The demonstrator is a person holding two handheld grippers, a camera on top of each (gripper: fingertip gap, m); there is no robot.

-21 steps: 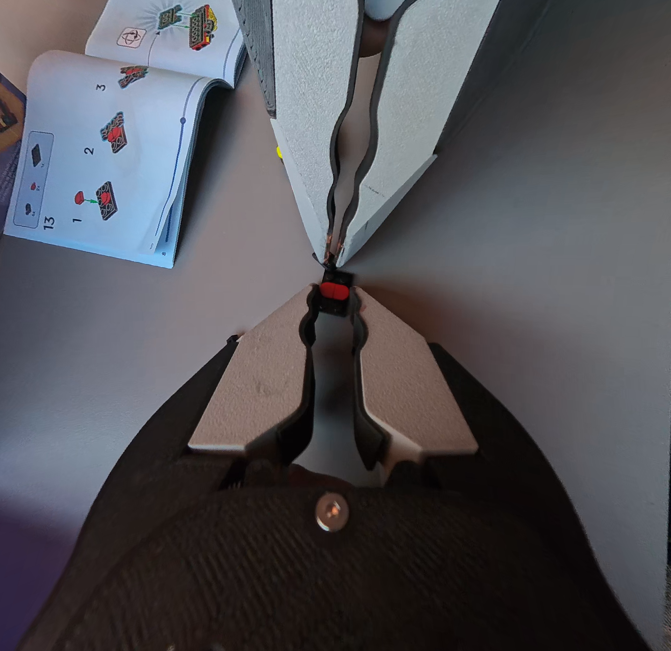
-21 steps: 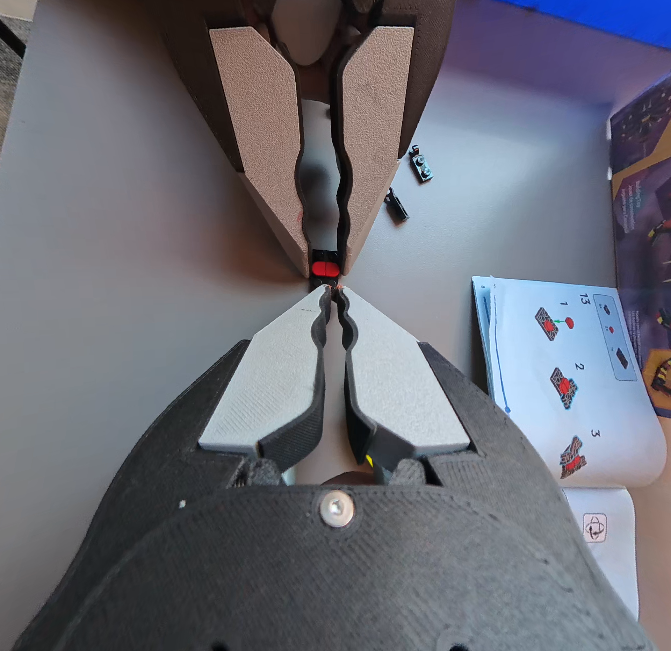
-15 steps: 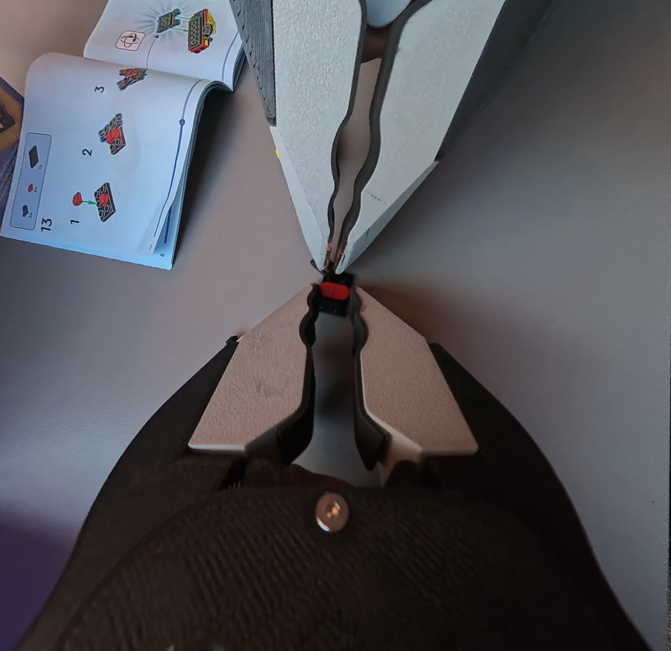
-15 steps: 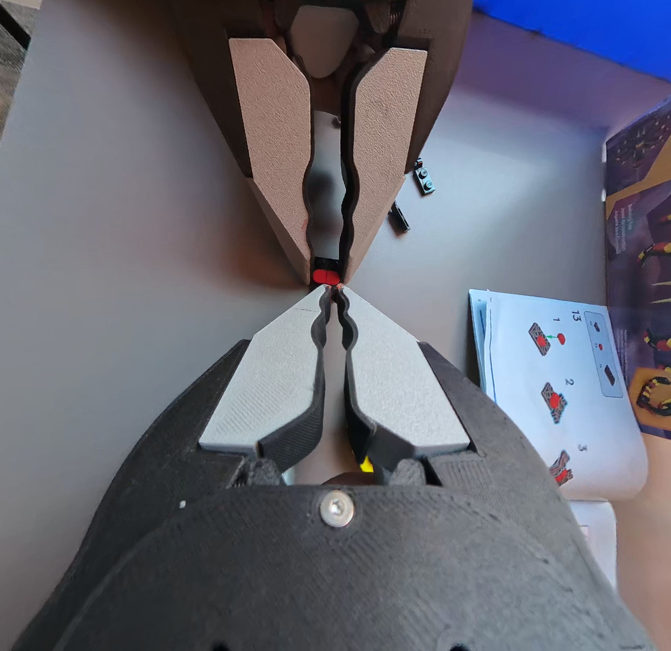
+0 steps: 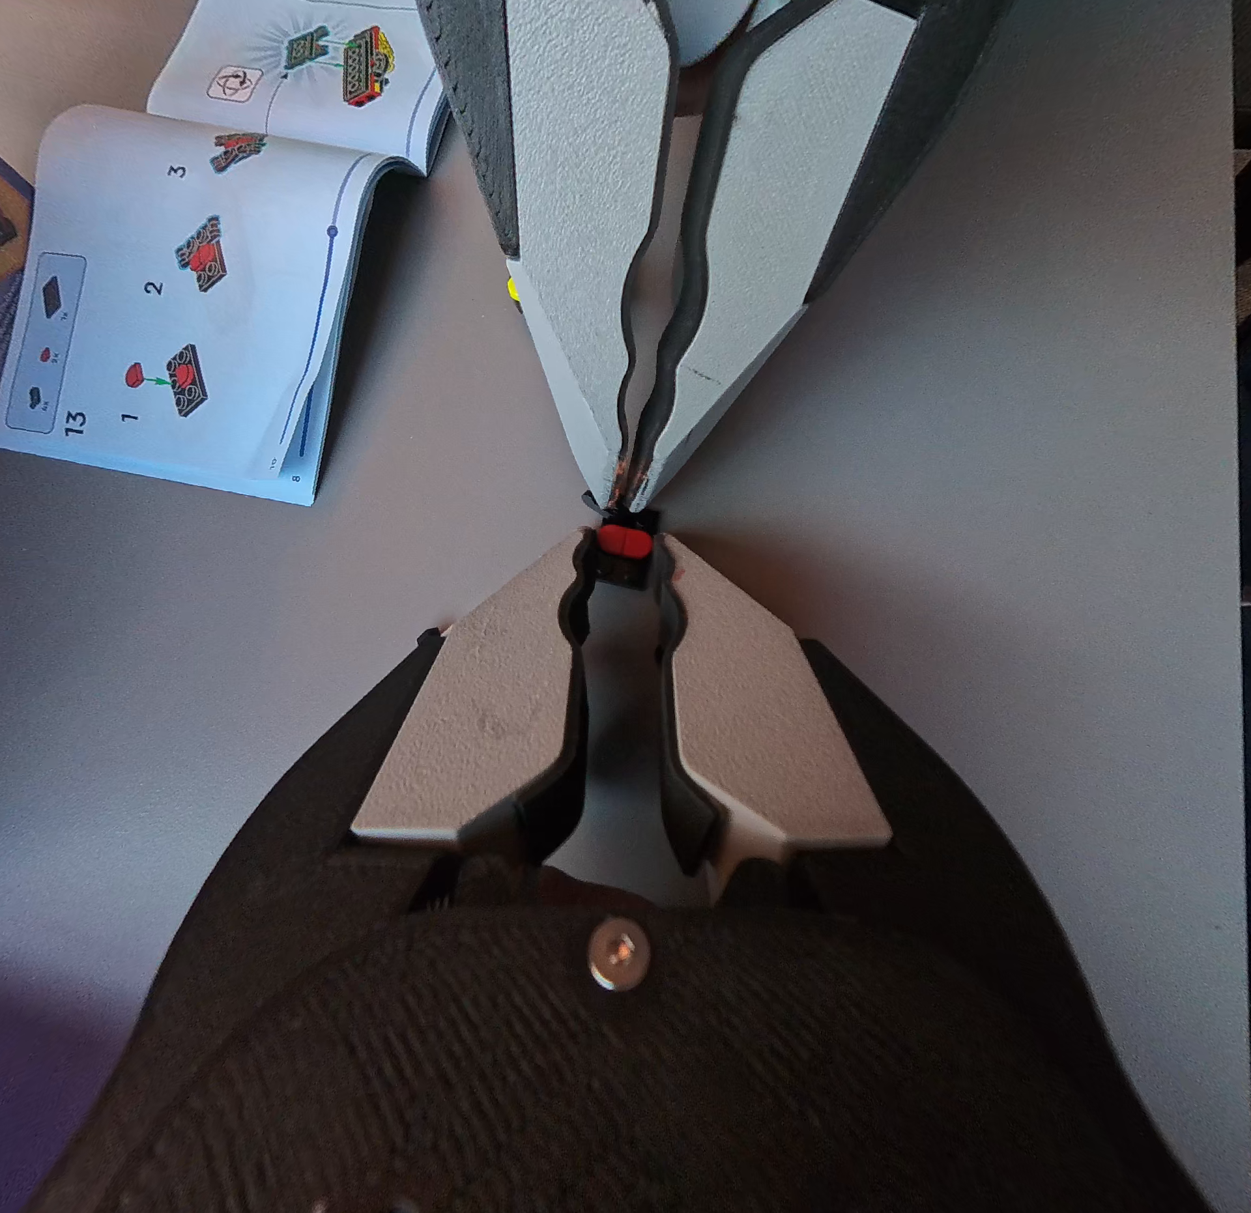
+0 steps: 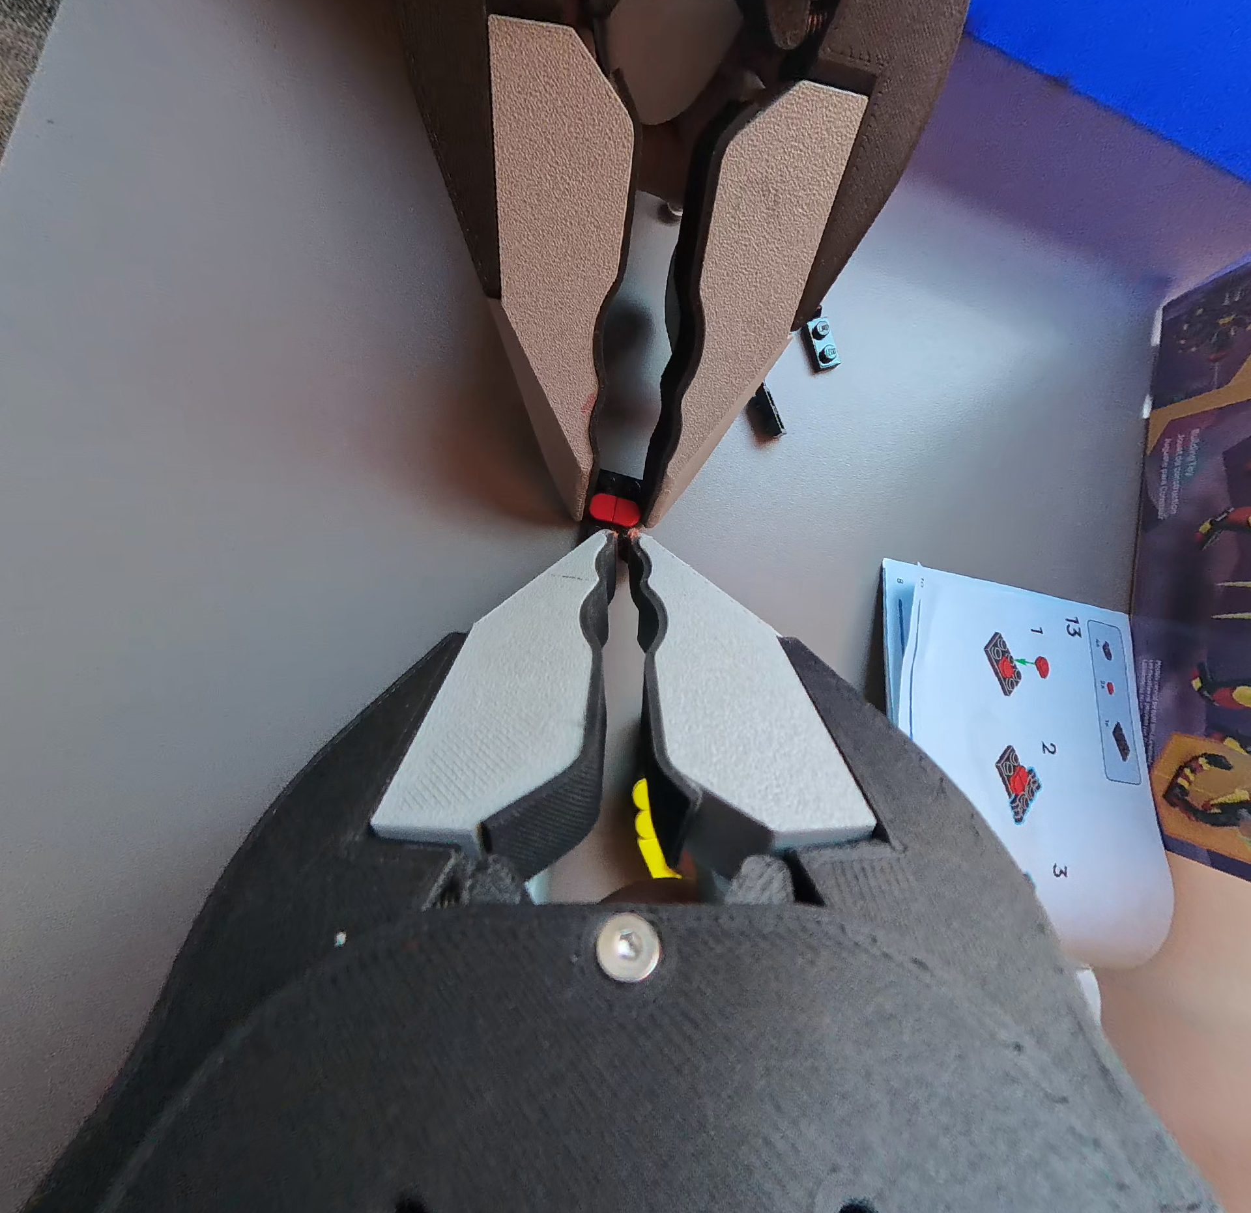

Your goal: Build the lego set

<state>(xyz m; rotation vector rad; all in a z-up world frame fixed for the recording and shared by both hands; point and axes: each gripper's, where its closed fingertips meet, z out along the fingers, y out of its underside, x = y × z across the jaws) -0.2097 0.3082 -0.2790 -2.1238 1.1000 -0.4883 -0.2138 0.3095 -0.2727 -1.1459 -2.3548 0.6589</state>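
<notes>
Yellow piece (image 6: 648,832) plain only in R view (L: sliver).

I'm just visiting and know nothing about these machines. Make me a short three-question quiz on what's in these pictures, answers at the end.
1. True or false: the left tongs grip a black plate carrying red pieces.
2. The right tongs are: A wide open, B nearly closed, tips at the red pieces, C out of view.
3. What printed thing lies open on the table?

Key: 1 true. 2 B. 3 the instruction booklet.
</notes>
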